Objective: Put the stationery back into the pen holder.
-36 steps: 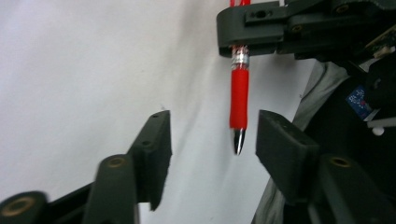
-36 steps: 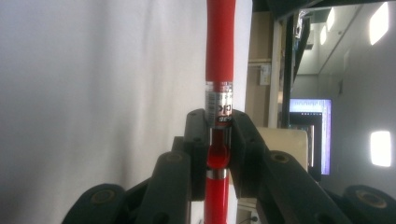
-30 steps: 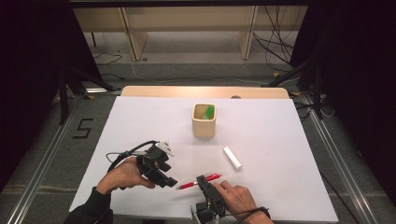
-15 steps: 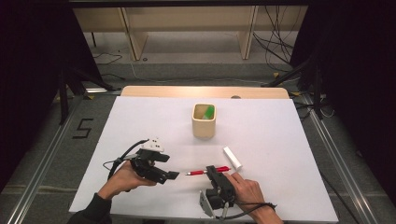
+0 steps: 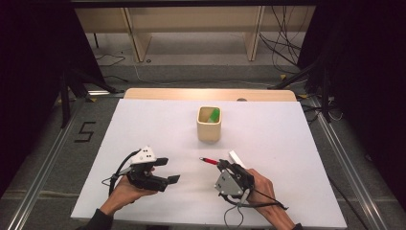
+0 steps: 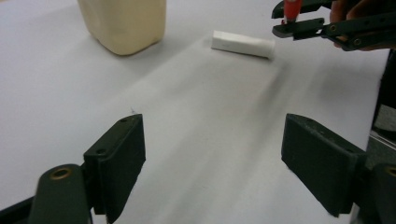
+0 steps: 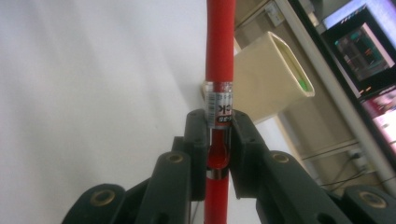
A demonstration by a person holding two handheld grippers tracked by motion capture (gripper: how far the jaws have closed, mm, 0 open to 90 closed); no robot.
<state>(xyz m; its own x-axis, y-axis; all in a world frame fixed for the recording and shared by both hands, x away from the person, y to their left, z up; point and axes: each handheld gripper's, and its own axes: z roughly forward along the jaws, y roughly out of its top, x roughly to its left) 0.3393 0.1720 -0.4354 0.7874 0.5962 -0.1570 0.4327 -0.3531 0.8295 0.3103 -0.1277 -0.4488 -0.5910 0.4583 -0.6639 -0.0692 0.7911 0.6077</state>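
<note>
High view: right gripper (image 5: 221, 164) clamps the slim red plastic pen (image 5: 208, 160) just before the square beige cup (image 5: 209, 123); tip it upright over the cup's mouth first, while the left gripper (image 5: 167, 170), jaws just widened, holds nothing

White table (image 5: 143, 134) bearing cream cup (image 5: 209, 129) standing upright at centre; white stick (image 5: 236, 158) lying flat, nearer, slightly right.

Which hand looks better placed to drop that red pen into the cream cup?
The right. The right gripper is clamped on the red pen, which points toward the cream cup. The left gripper is open and holds nothing.
</note>
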